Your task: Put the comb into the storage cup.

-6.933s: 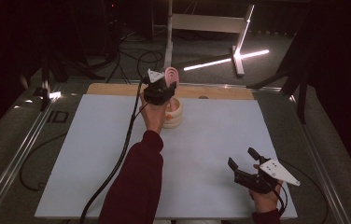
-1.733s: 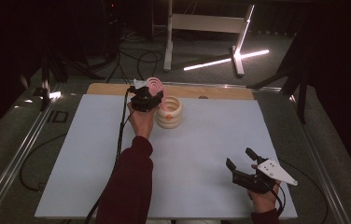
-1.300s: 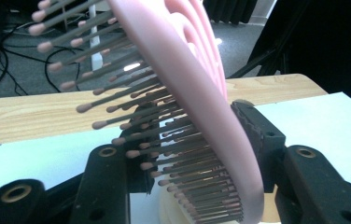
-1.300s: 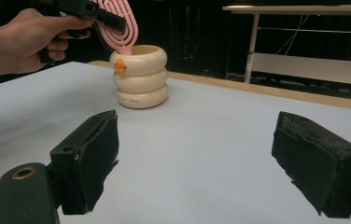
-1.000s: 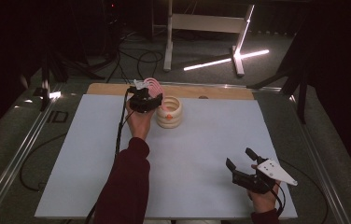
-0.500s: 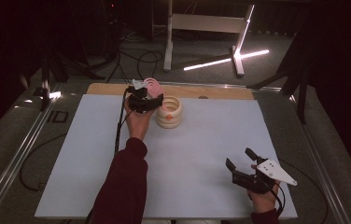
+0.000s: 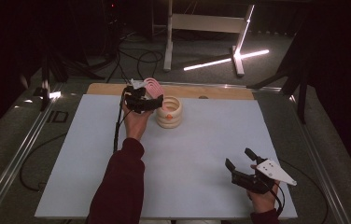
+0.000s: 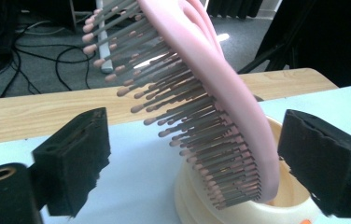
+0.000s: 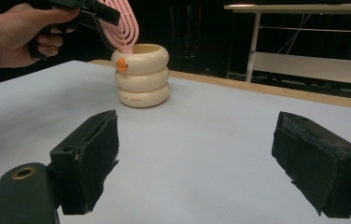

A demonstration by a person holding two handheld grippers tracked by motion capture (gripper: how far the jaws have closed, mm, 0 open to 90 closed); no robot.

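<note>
While just opening: fingers (image 8: 78, 154) off hairbrush (image 8: 201, 98)

Pink hairbrush (image 7: 153, 86) upright in the cream ringed holder (image 7: 170, 112), left tool (image 7: 142, 100) just beside.

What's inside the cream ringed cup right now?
The pink hairbrush stands tilted in the cream cup, its lower end below the rim and its head leaning out above. The left gripper, whose jaws have just been opening, no longer presses it. The cup's bottom is hidden.
</note>
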